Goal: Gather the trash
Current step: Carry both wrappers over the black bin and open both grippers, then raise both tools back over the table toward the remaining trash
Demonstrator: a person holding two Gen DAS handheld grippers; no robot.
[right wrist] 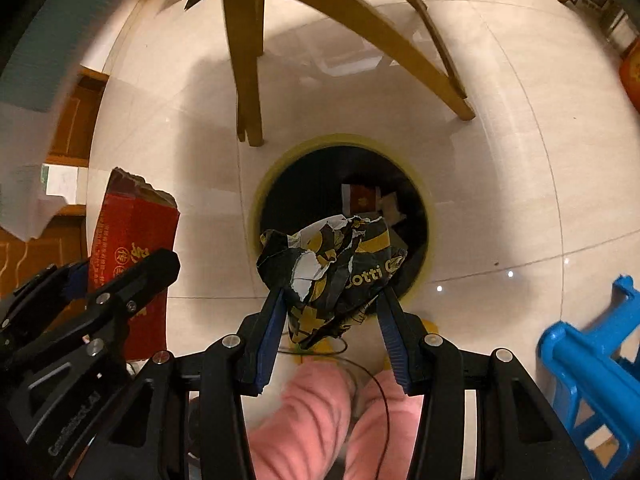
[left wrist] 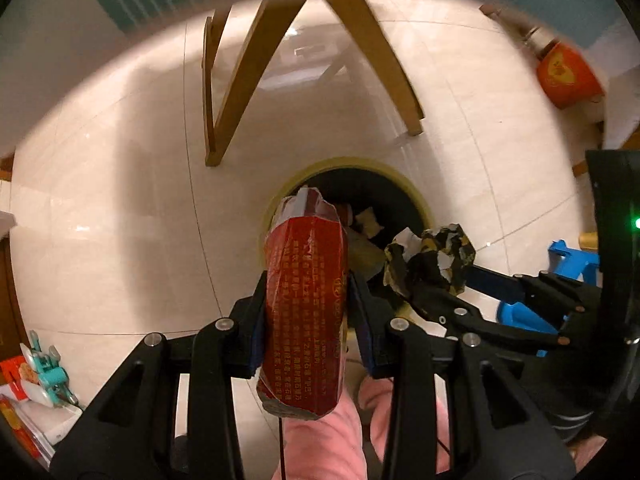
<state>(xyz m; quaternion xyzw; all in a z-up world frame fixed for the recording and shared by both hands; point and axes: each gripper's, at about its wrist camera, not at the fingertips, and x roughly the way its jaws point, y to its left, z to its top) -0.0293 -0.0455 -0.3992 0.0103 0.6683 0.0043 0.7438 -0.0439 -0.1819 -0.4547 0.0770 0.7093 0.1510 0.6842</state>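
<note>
Both grippers point down at the trash bin (left wrist: 416, 192), each clamped on a piece of rubbish. Left gripper (left wrist: 308, 304) pinches a flattened red carton (left wrist: 306, 300) with printed text between its blue-padded fingers (left wrist: 256, 332); the carton's torn upper end overlaps the bin's yellow-green rim on its left side. Right gripper (right wrist: 330, 308) squeezes a crumpled black-and-gold paper wad (right wrist: 336, 272), which hangs over the near edge of the bin's dark opening. Seen from the left wrist, that wad (left wrist: 432, 256) sits just right of the carton, at the bin's right rim.

Inside the bin lie scraps already, among them a small red-and-white piece (right wrist: 362, 198) and pale torn paper.

Beyond the bin, on the pale tiled floor (left wrist: 120, 200), stand slanted wooden furniture legs (left wrist: 248, 80), close to the rim on the far side. To the bin's right is a blue plastic stool (right wrist: 592, 364); farther off to the right, an orange-red container (left wrist: 568, 76). Nearer than the bin, pink-clad legs (right wrist: 316, 416) of the person fill the bottom of both views, and a thin black cable (right wrist: 384, 400) loops over them.
</note>
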